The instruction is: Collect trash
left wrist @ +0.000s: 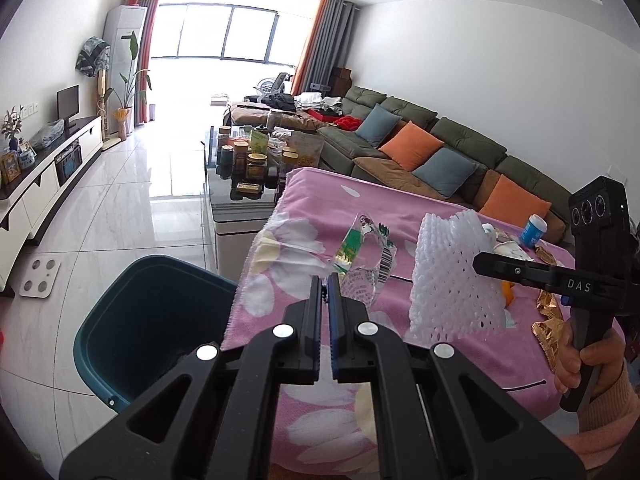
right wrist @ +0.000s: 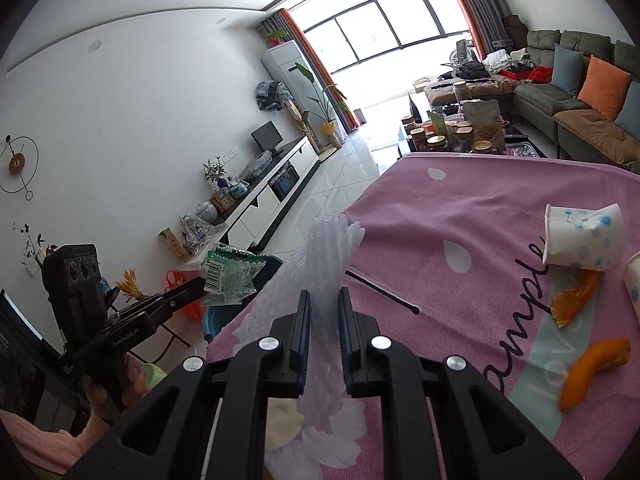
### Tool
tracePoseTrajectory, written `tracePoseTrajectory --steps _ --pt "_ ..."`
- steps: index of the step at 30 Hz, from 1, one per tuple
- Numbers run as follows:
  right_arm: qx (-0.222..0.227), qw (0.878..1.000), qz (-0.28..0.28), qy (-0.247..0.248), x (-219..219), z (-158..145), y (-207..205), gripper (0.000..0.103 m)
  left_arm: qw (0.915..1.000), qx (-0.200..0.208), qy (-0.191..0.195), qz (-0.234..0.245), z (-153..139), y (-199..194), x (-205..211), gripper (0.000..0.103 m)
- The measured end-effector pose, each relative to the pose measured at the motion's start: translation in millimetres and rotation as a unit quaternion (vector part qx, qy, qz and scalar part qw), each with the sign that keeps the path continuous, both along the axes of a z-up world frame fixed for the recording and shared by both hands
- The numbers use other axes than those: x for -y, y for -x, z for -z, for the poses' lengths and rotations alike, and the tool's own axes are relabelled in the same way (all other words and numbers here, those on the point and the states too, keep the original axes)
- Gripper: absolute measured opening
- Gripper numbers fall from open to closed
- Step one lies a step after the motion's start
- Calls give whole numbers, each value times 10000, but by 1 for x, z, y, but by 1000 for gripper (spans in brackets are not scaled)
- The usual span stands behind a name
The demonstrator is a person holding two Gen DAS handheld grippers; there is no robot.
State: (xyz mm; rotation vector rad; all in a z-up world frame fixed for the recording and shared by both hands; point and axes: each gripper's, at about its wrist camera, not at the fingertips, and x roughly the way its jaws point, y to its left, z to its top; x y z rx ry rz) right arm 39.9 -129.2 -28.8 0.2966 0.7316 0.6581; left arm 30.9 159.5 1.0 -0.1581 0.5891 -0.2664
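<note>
My left gripper (left wrist: pixel 325 280) has its fingers (left wrist: pixel 314 308) pinched together on a crinkled clear plastic wrapper with green print and a barcode (left wrist: pixel 362 258), held above the near edge of the desk under its pink flowered cloth (left wrist: pixel 304 192). My right gripper (right wrist: pixel 324 300) clamps a white foam mesh fruit sleeve (right wrist: pixel 334 240), lifted off the cloth. A dark teal plastic bin (left wrist: pixel 156 320) stands on the floor just beside the desk. Two orange peels (right wrist: pixel 574 298) and a dotted paper cup (right wrist: pixel 580 240) lie on the cloth.
</note>
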Motion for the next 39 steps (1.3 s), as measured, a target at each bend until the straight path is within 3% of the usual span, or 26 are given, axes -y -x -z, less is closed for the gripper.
tracePoseTrajectory --steps 22,39 --pt "-149 9943 -1047 129 -109 1 -33 12 9918 -333 -40 -1230 27 9 -94 4" --pt "-539 9901 -1284 197 -170 15 -61 13 9829 -790 5 -1665 66 -1 -130 4"
